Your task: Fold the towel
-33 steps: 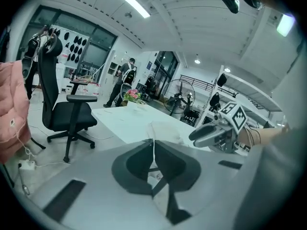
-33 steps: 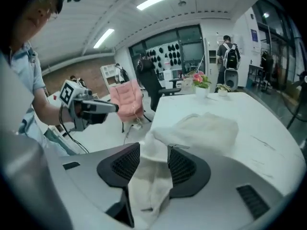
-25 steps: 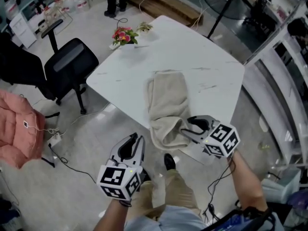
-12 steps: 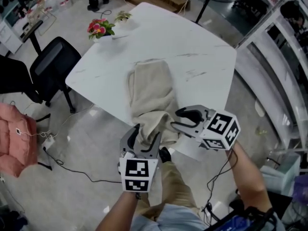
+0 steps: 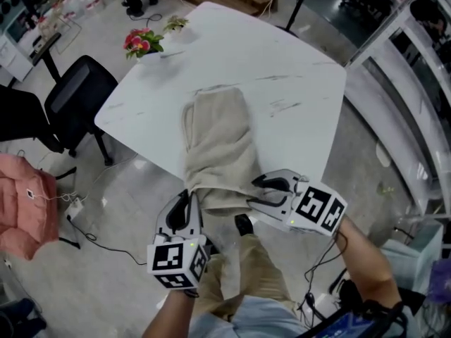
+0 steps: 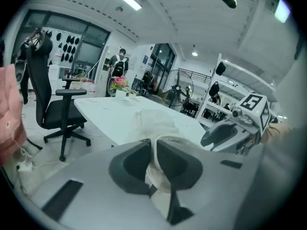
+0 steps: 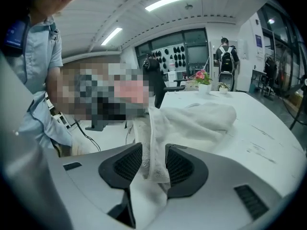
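Left fingers (image 6: pixel 128 163) have just snapped together and now pinch a thin lip of the towel (image 5: pixel 218 143), so the left gripper (image 5: pixel 187 203) has cloth but not much of it. Right fingers (image 7: pixel 181 169) stand wider, having eased apart a touch just now, yet a thick bunched fold fills the gap between them and both pads look to be pressing on it. The right gripper (image 5: pixel 255 192) holds the other near corner, and both grippers hang just off the near edge of the table (image 5: pixel 282 55). The towel itself runs in a long rumpled strip from the middle of the table to that near edge, where its end is gathered up between the two grips. Now, the risks, as I read them. That left bite is shallow: any tug toward the far side of the table could pull the hem straight out. The right hold is on a wad, not a clean corner, so a layer may slide free and drop below the table edge. With one side bunched and the other thin, the near end would likely land crooked on the table. And the tabletop looks slick: carry the end forward too low and the whole strip may just skid toward the far edge instead of doubling over.
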